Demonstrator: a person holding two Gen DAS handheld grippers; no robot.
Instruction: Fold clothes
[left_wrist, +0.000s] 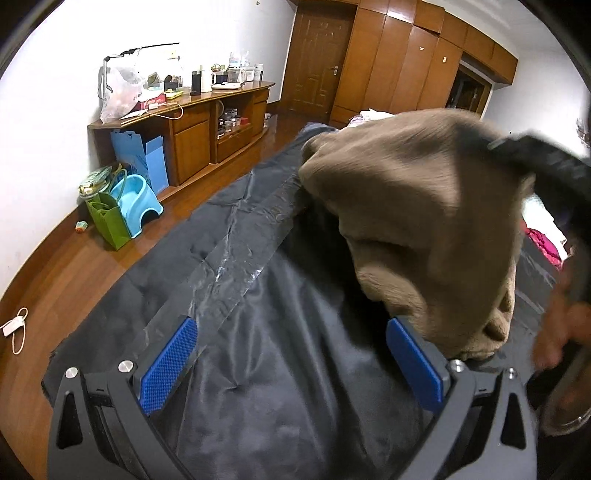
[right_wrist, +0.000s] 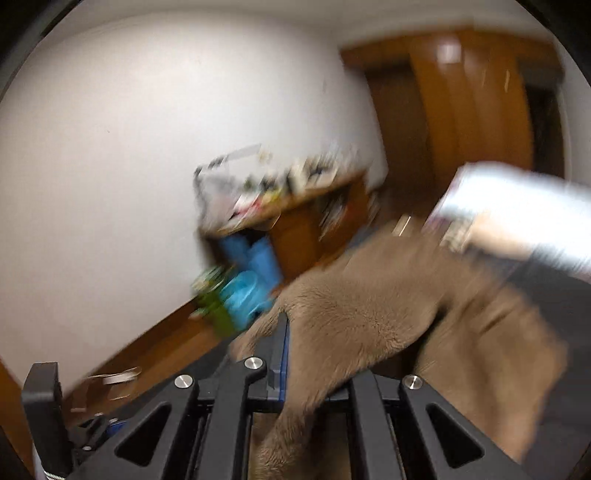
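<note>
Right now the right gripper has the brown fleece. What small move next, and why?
Probably bring the left gripper across to a free edge of the brown fleece. Its jaws stand open over the dark sheet with nothing between them, while the right gripper is shut on fleece that hangs bunched, not flat enough to fold.

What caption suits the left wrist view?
Open left gripper over dark bedding as the right gripper lifts a brown fleece garment.
</note>
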